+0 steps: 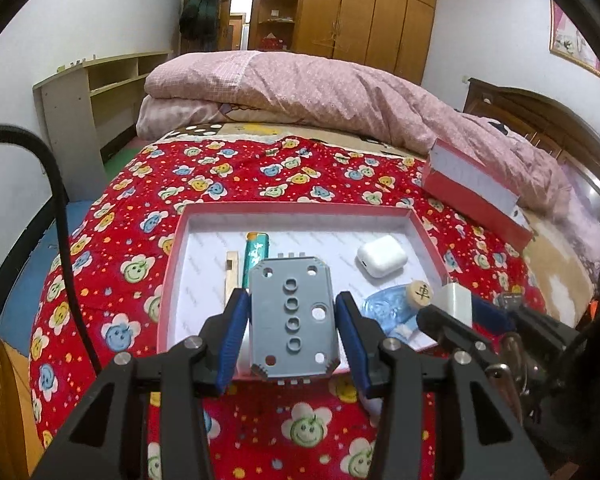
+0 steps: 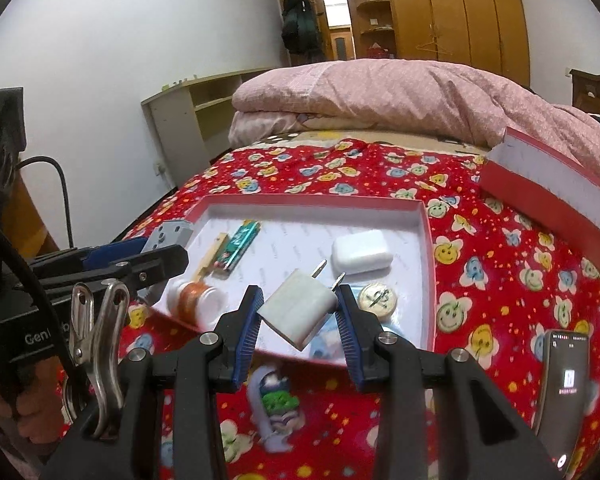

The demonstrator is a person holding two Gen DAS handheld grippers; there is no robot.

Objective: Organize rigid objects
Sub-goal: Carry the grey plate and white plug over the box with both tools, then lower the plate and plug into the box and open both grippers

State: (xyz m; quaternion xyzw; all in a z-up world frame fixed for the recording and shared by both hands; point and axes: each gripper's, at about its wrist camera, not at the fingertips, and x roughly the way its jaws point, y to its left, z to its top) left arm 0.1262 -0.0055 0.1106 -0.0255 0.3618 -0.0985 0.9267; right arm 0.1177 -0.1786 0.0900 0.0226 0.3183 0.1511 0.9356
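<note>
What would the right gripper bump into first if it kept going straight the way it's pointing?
Probably the floor of the pink-rimmed box, near the white earbud case. The right gripper tilts downward, its jaws shut on a white plug whose prongs lead. Depth is hard to judge here.

Both wrist views near shared tray (image 1: 300,210)

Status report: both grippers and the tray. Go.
Left gripper shut on grey plate. Right gripper shut on white plug. Both above the tray, already crowded. Nothing in the way.
</note>
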